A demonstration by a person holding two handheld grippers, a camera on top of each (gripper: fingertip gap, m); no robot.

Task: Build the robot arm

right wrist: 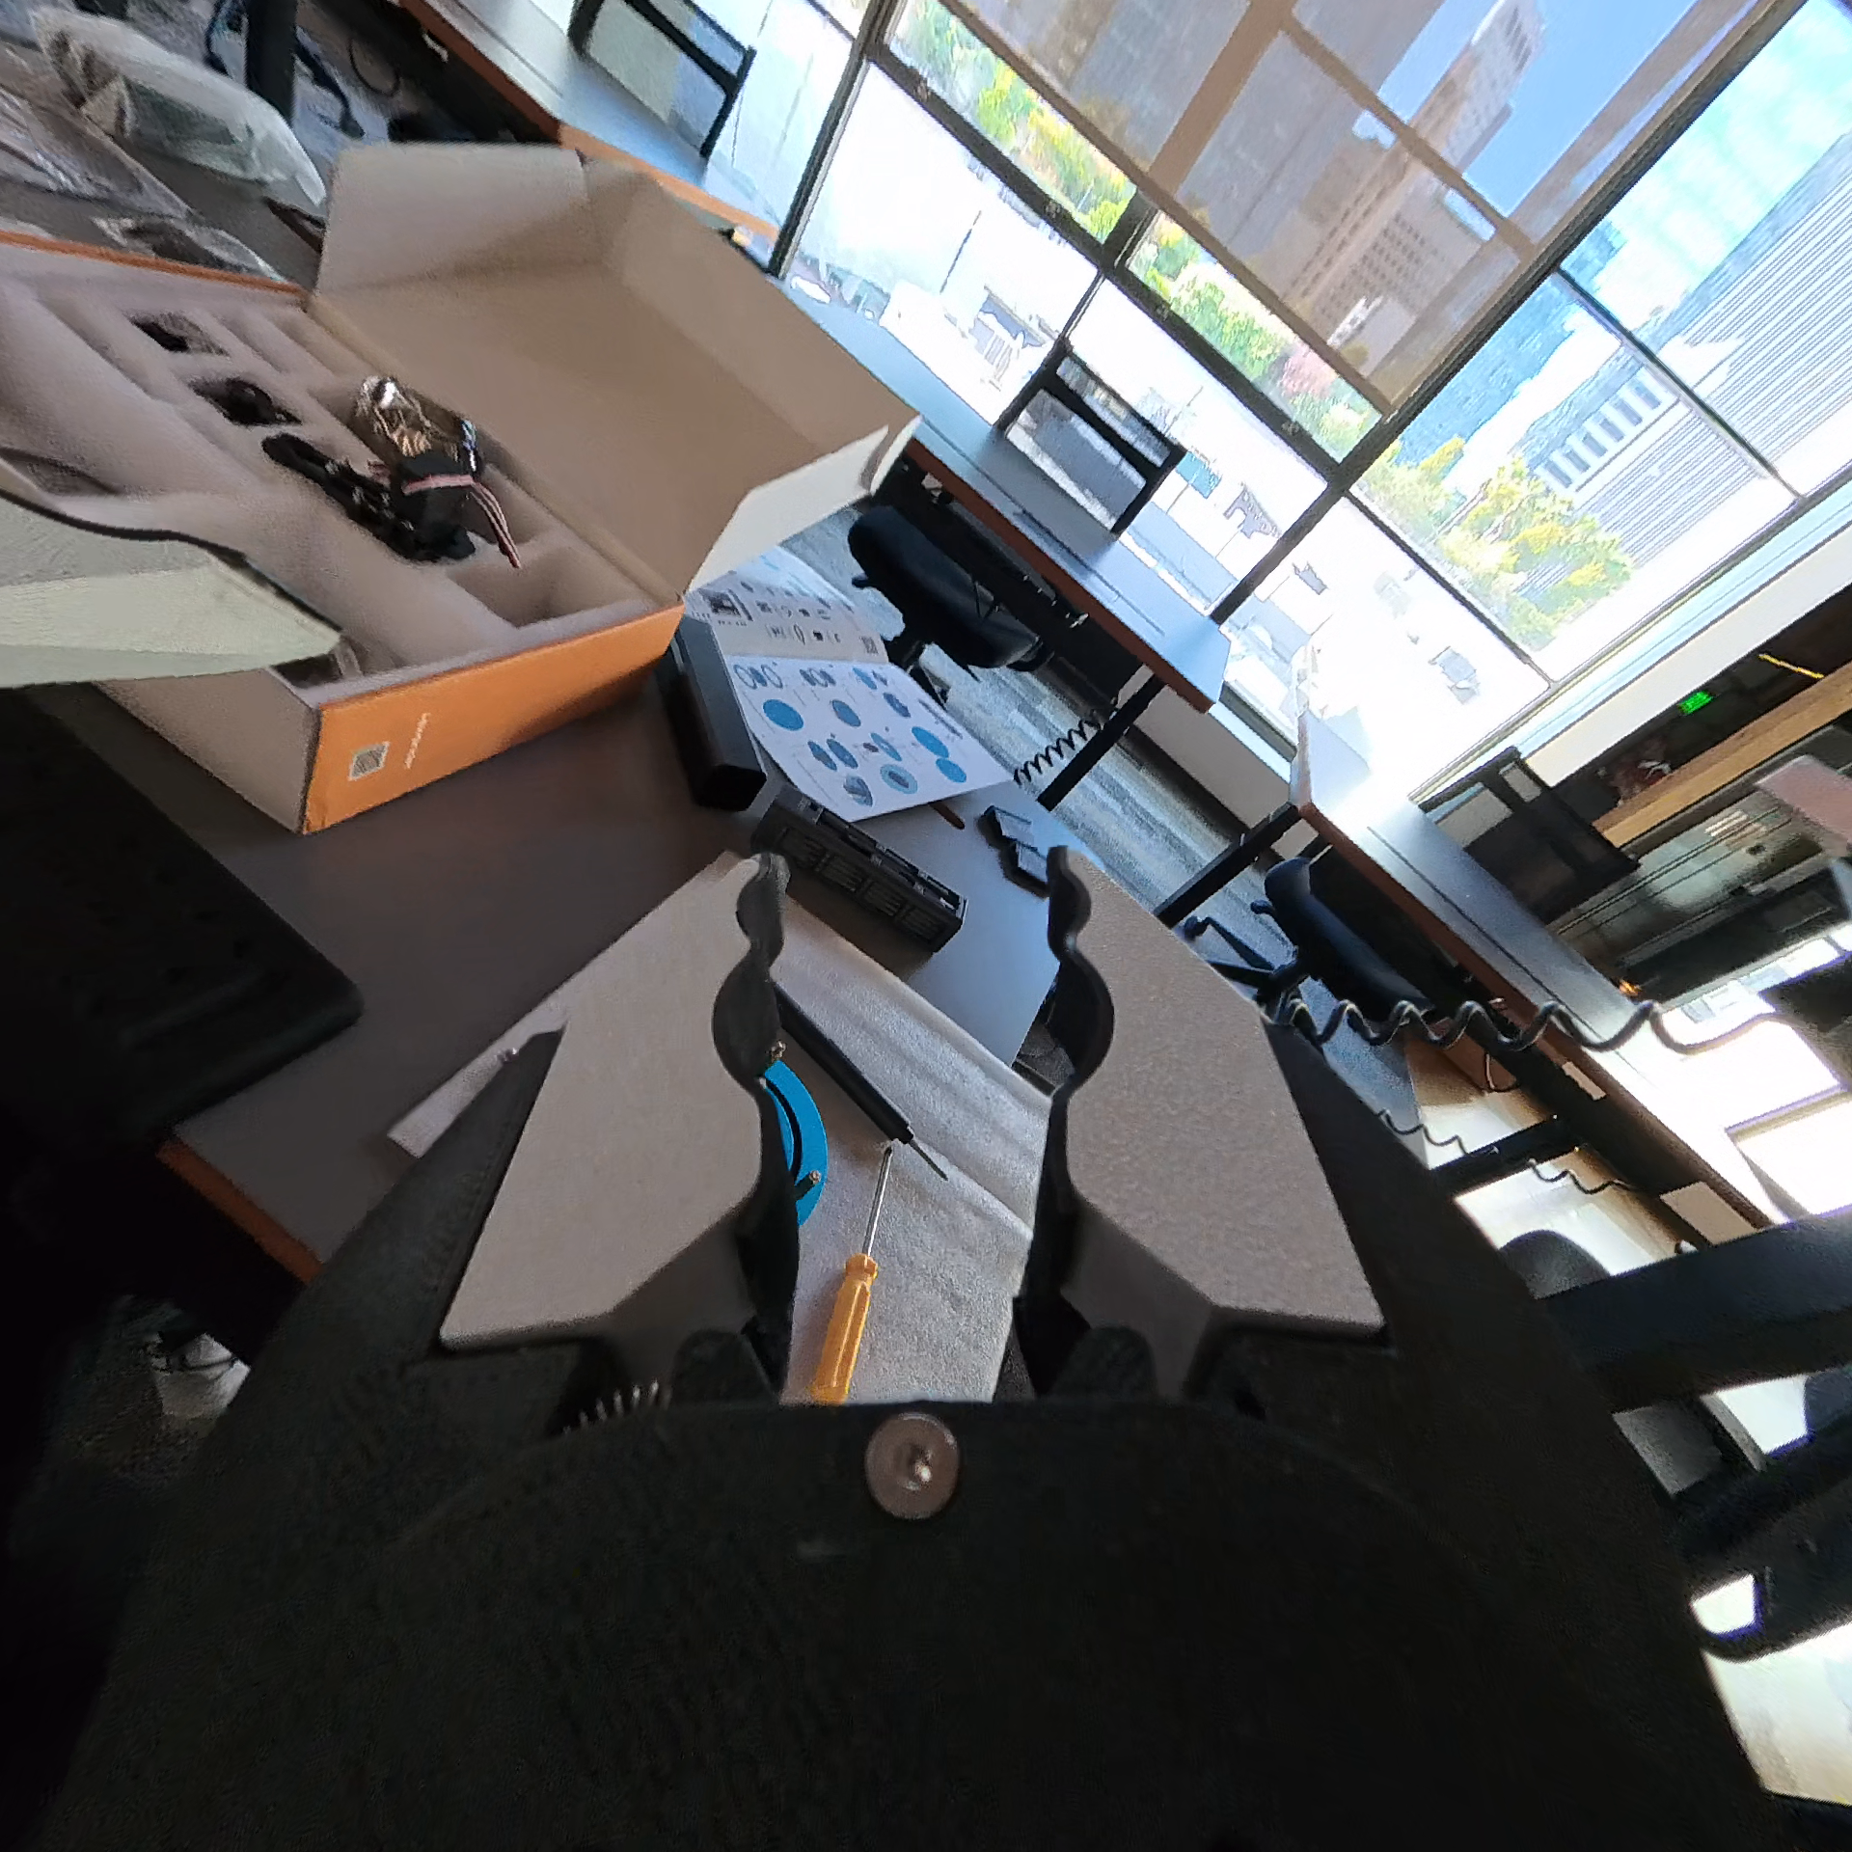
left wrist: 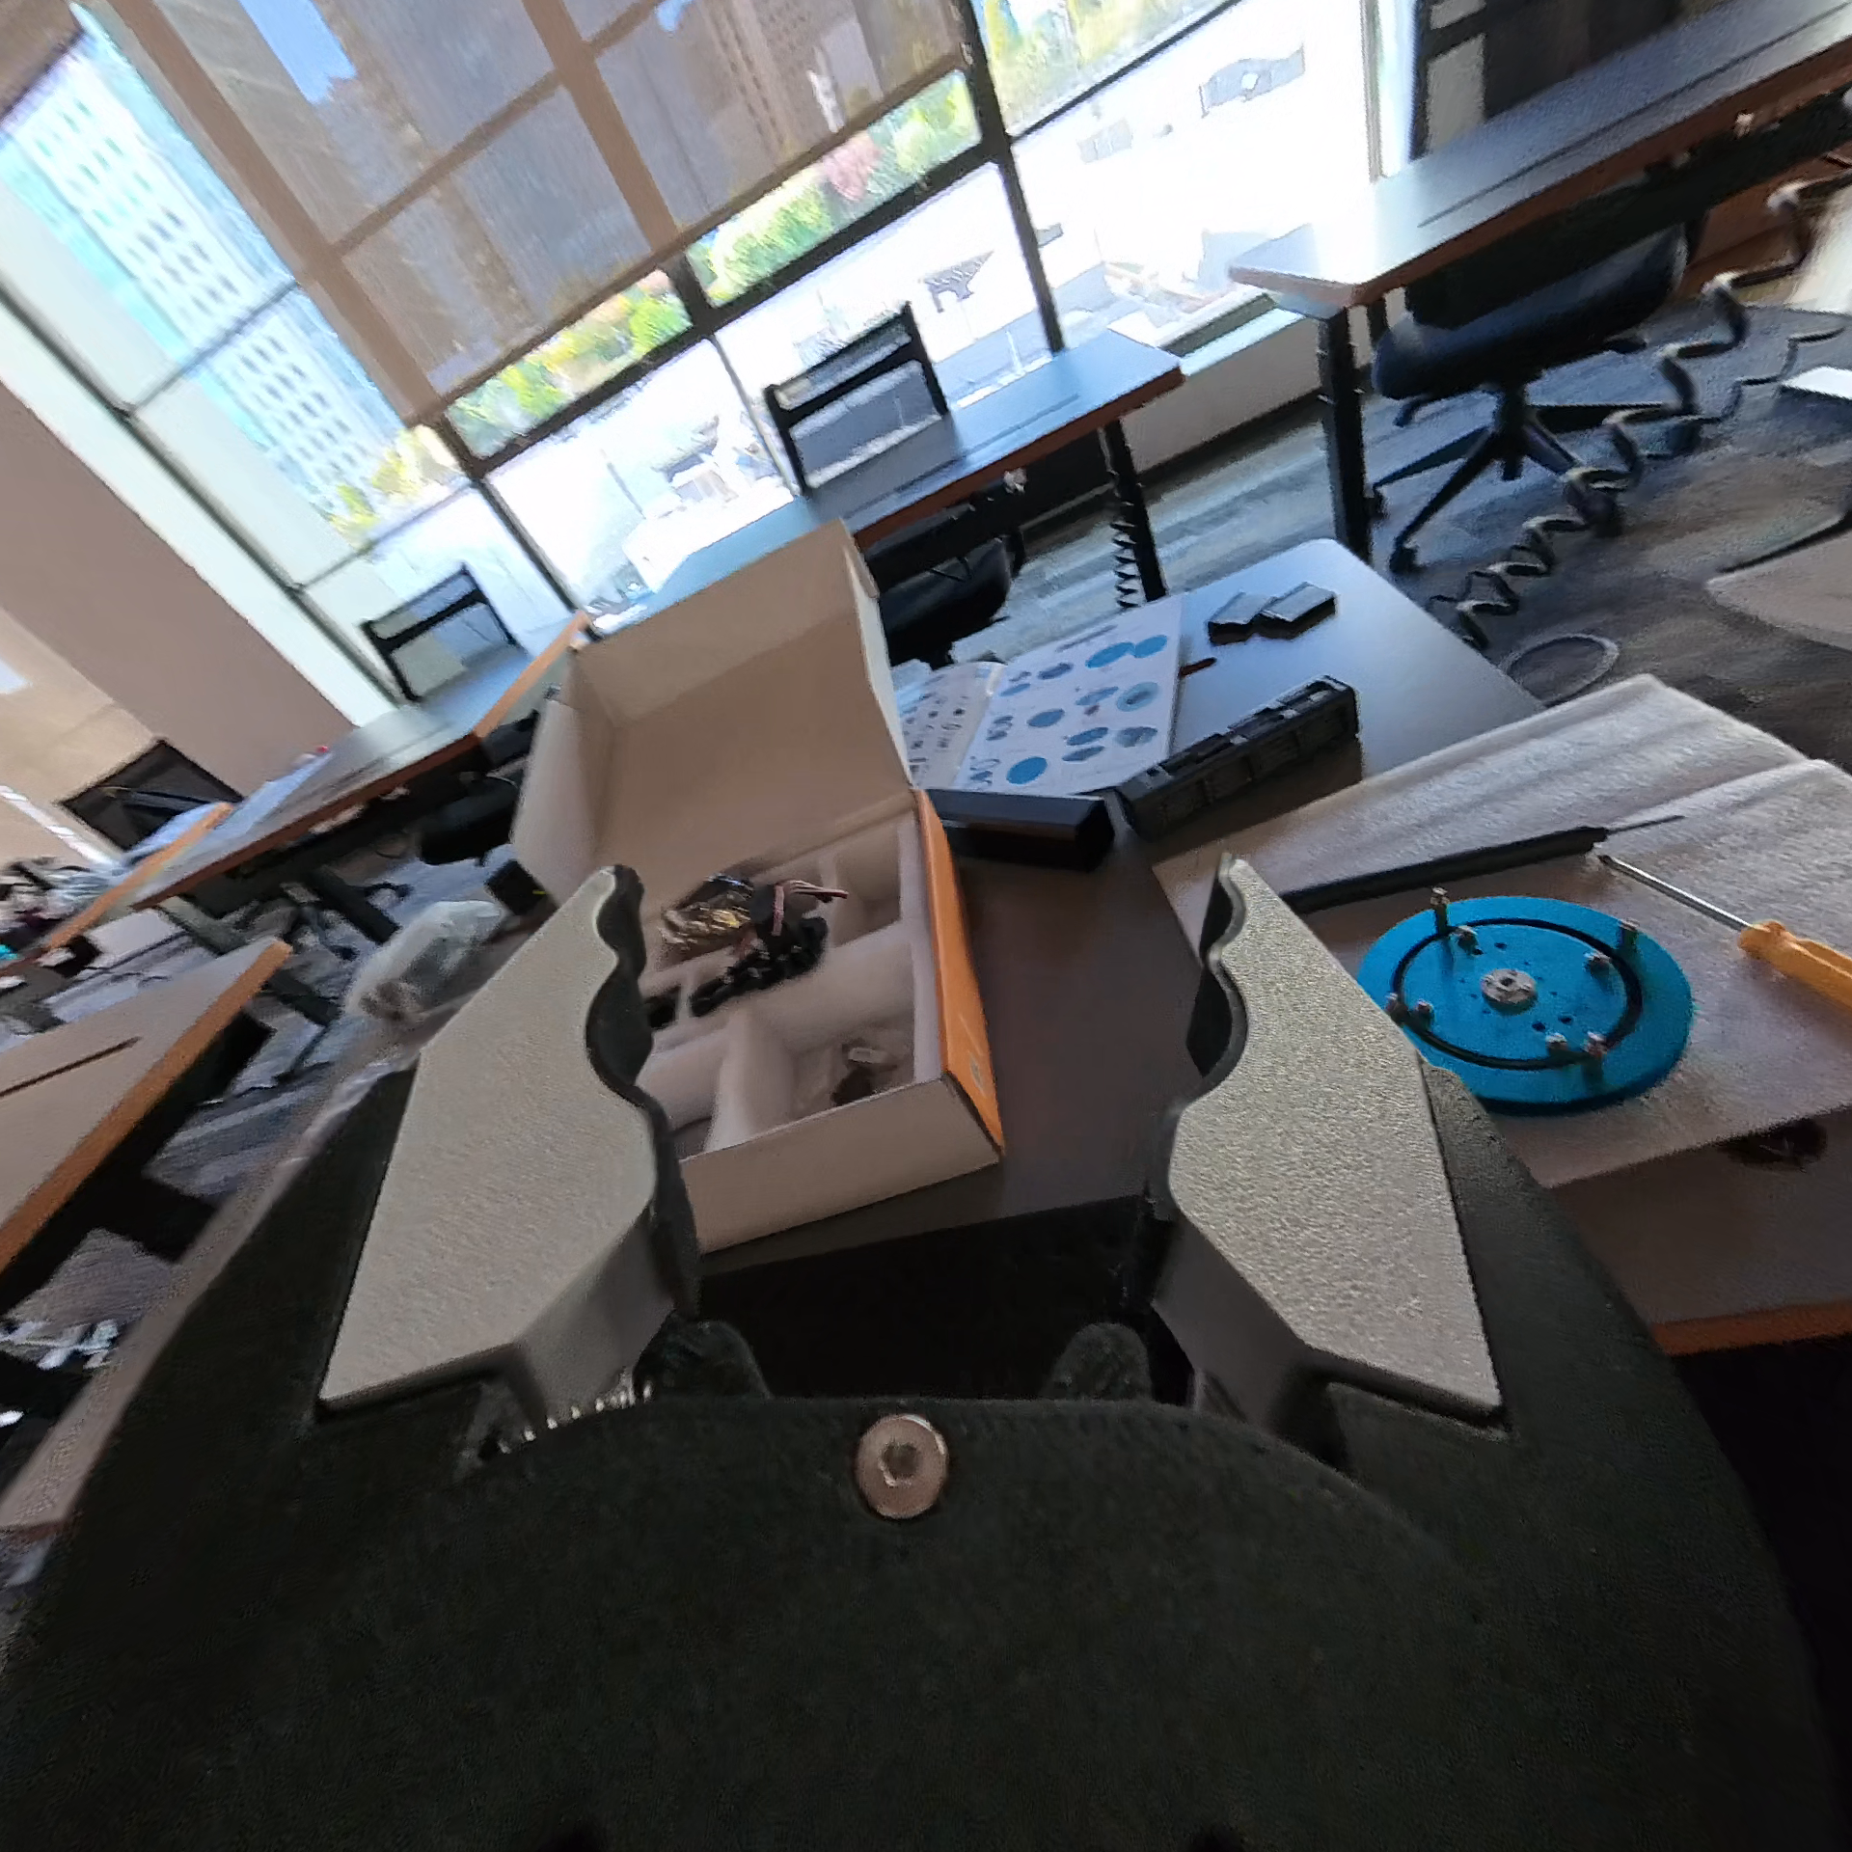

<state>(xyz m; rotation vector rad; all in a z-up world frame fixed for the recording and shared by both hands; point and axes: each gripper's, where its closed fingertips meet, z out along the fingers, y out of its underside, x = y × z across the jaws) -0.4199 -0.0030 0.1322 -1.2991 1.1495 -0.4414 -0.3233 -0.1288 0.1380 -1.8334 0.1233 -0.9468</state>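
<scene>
My left gripper (left wrist: 922, 892) is open and empty, held above the desk in front of an open white and orange box (left wrist: 952, 992) with foam slots and small black parts (left wrist: 762, 932) inside. A blue disc (left wrist: 1523, 1002) with screws lies on a foam sheet (left wrist: 1704, 792) to its right, beside a yellow-handled screwdriver (left wrist: 1794, 962) and a thin black tool (left wrist: 1453, 872). My right gripper (right wrist: 912, 882) is open and empty above the foam sheet (right wrist: 942, 1233), over the yellow screwdriver (right wrist: 847, 1323). The blue disc (right wrist: 802, 1132) is partly hidden behind its left finger. The box (right wrist: 481, 702) is at upper left.
A printed sheet with blue pictures (left wrist: 1082, 712), a black bar-shaped case (left wrist: 1022, 827), a black tray of bits (left wrist: 1243, 757) and small black blocks (left wrist: 1273, 611) lie on the desk behind. Other desks, office chairs (left wrist: 1523, 331), coiled cables and large windows surround it. About 25 centimetres separates my right fingertips from the blue disc (left wrist: 1523, 1002). Between my right fingertips and the yellow screwdriver (right wrist: 847, 1323) there is roughly 30 centimetres.
</scene>
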